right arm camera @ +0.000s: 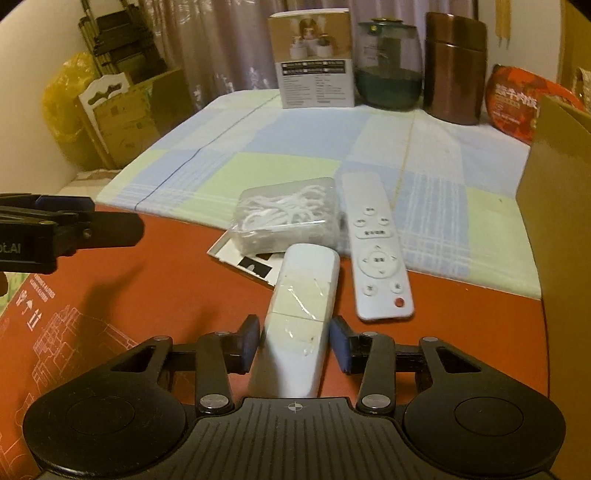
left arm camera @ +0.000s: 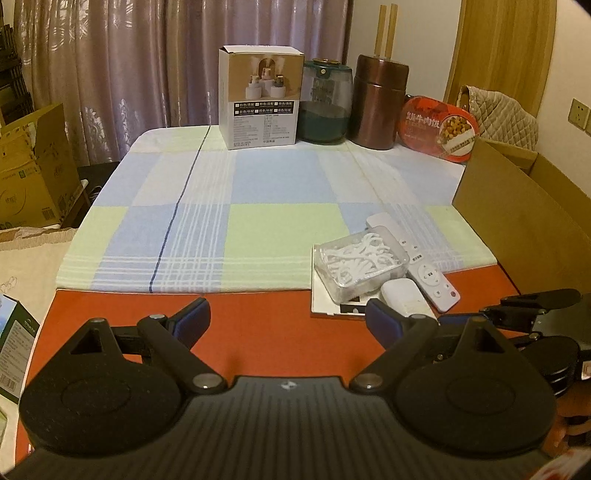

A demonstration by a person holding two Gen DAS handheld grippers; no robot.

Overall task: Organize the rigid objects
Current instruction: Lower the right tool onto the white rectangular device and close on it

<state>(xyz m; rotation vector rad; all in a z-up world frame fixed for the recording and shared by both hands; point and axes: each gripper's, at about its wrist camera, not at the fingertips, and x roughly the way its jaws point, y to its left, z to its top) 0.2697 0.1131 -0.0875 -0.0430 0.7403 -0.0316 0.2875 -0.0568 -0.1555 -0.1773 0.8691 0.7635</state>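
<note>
Right wrist view, nearest: right claw (right arm camera: 294, 345) with its blue pads narrowed onto the sides of a white taped remote (right arm camera: 301, 306) at lower centre; left pad seems in contact, right pad at or just off the edge. The remote lies on the red worktop (right arm camera: 166, 277), far end pointing up-frame.

Left wrist view: left claw (left arm camera: 288, 321) spread wide, nothing between the fingers, over bare red worktop at lower centre.

Just beyond the taped remote: a clear plastic box (right arm camera: 286, 218) filled with white floss picks, sitting on a flat white card (right arm camera: 236, 258). Beside it to the right, a white button remote (right arm camera: 375, 247), partly on the checked cloth (right arm camera: 295, 147).

Back row, upper frame, left to right: printed carton (right arm camera: 314, 59), glass jar (right arm camera: 388, 62) with dark green contents in its lower part, copper canister (right arm camera: 456, 66), red food tub (right arm camera: 517, 99).

Open cardboard box (right arm camera: 554, 177) at right edge; interior not visible in either view.

Only the left view shows two sticks (left arm camera: 386, 29) rising behind the canister, and a quilted bag (left arm camera: 498, 118) at upper right. Only the right view shows a yellow bag (right arm camera: 62, 107) at upper left.
</note>
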